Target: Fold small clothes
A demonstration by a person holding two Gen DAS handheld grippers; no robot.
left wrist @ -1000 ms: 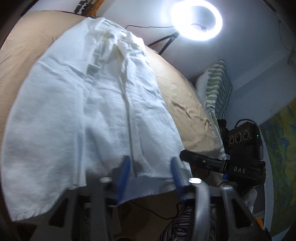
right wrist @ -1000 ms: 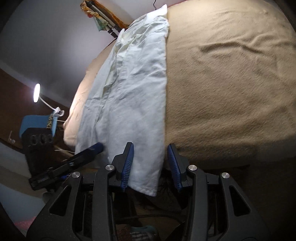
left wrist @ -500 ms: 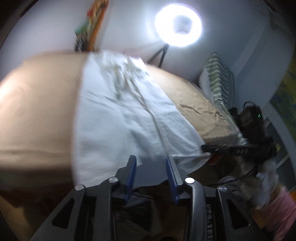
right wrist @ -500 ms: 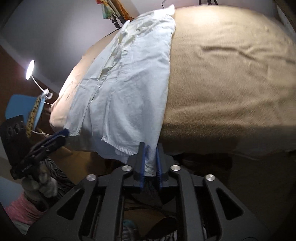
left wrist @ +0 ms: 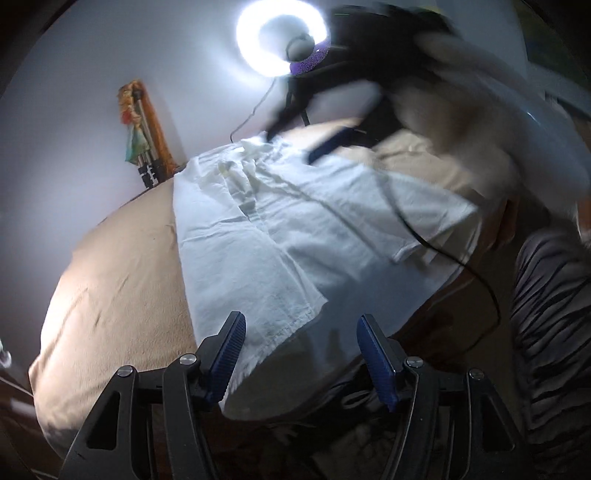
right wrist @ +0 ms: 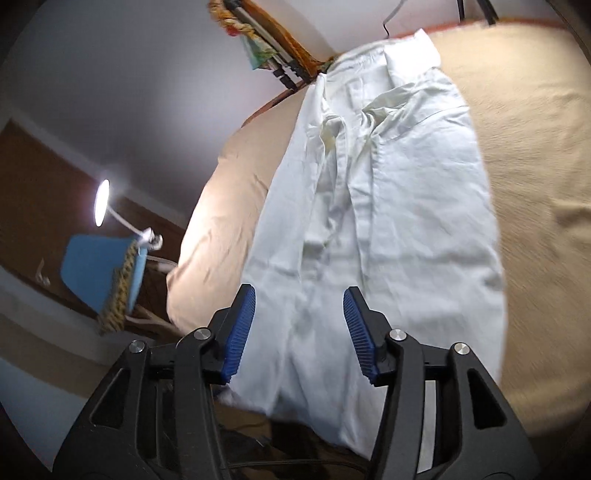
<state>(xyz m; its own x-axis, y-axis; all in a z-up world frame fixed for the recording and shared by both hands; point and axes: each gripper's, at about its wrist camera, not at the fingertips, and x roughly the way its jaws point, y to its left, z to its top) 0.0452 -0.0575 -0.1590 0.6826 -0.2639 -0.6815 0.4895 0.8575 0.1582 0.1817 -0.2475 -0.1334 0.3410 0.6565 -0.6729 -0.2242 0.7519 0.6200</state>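
White trousers (left wrist: 288, 240) lie stretched out on a tan blanket (left wrist: 118, 288), waistband at the far end, leg hems hanging over the near edge. They also show in the right wrist view (right wrist: 388, 229) on the blanket (right wrist: 535, 177). My left gripper (left wrist: 301, 354) is open and empty, just short of the near leg hem. My right gripper (right wrist: 299, 328) is open and empty, held over the lower legs. In the left wrist view the right gripper (left wrist: 328, 146) appears blurred above the far waistband with the person's arm.
A lit ring light (left wrist: 282, 35) stands behind the bed. A black cable (left wrist: 443, 254) hangs across the right side. Striped fabric (left wrist: 554, 314) is at the right. In the right wrist view a desk lamp (right wrist: 101, 203) and a blue chair (right wrist: 99, 266) stand left of the bed.
The right gripper was shut on the trouser hem half a second ago and has opened and moved up over the legs. The left gripper has opened wider and swung to a new angle.
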